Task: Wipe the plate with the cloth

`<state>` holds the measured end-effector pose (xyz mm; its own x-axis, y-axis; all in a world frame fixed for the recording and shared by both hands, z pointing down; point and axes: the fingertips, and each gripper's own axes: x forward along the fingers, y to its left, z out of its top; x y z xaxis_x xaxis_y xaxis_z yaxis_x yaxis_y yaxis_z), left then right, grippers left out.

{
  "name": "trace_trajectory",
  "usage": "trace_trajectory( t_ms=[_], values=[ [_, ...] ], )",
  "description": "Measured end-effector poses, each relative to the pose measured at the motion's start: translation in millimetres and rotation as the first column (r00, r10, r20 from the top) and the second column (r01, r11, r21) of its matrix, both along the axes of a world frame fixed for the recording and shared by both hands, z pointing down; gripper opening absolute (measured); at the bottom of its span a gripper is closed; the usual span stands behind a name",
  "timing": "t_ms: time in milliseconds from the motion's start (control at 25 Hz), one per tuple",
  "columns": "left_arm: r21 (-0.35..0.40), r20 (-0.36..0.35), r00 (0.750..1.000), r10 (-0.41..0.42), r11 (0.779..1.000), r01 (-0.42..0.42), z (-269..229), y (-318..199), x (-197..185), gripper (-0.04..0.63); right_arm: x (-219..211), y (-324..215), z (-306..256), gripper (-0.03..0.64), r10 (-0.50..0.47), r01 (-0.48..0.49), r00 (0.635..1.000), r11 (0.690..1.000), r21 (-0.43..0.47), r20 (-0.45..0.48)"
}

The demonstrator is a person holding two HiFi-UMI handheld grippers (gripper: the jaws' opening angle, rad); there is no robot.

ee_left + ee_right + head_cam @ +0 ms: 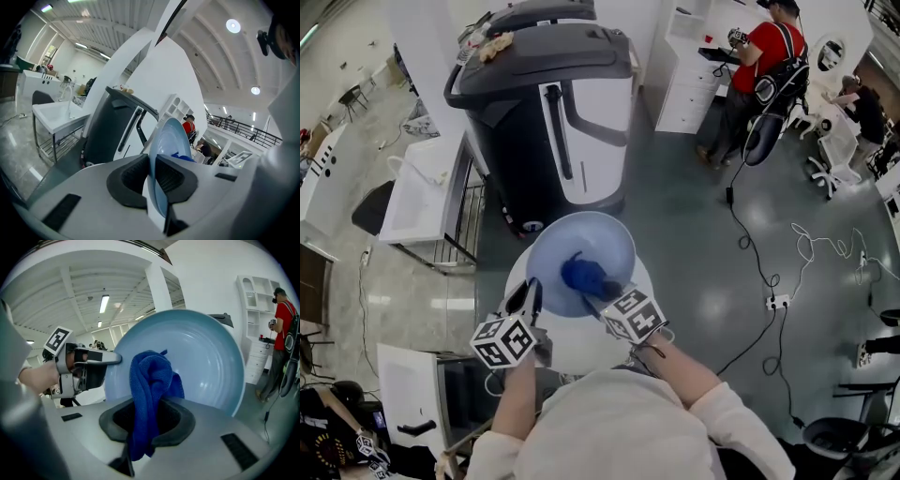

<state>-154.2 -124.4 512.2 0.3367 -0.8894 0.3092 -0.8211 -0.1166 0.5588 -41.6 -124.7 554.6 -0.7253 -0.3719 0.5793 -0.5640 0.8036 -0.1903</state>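
Note:
A pale blue plate is held tilted up above a small round white table. My left gripper is shut on the plate's rim at its lower left; in the left gripper view the plate runs edge-on between the jaws. My right gripper is shut on a bunched dark blue cloth that presses on the plate's inner face. In the right gripper view the cloth stands between the jaws, against the plate, with the left gripper at the plate's left edge.
A large black and white machine stands just behind the plate. A white sink unit is at the left. A person in a red shirt stands at the back right, and cables lie on the grey floor.

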Motion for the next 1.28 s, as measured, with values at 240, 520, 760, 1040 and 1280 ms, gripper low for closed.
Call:
trace_trajectory(
  t_ms=[240, 520, 760, 1040, 1280],
  values=[
    [-0.002, -0.002, 1.000, 0.021, 1.000, -0.021, 2, 4, 5, 0.044, 53, -41, -2, 0.089, 0.152, -0.150, 0.988, 0.988, 0.047, -0.039],
    [-0.012, 0.013, 0.998, 0.068, 0.998, -0.068, 5, 11, 24, 0.044, 46, -75, -50, 0.089, 0.187, -0.185, 0.982, 0.968, 0.167, 0.005],
    [-0.027, 0.014, 0.997, 0.080, 0.996, -0.079, 11, 13, 30, 0.044, -16, -46, -63, 0.089, 0.035, -0.044, 0.998, 0.986, 0.158, 0.061],
    [-0.020, 0.003, 0.999, 0.049, 0.999, -0.049, 9, 8, 19, 0.044, -53, 15, -24, 0.089, -0.155, 0.154, 0.987, 0.988, 0.026, 0.050],
    [0.007, -0.027, 1.000, 0.001, 1.000, -0.001, 0, 2, 4, 0.043, -43, 39, 8, 0.089, -0.272, 0.268, 0.961, 0.959, -0.087, -0.039]
  ],
)
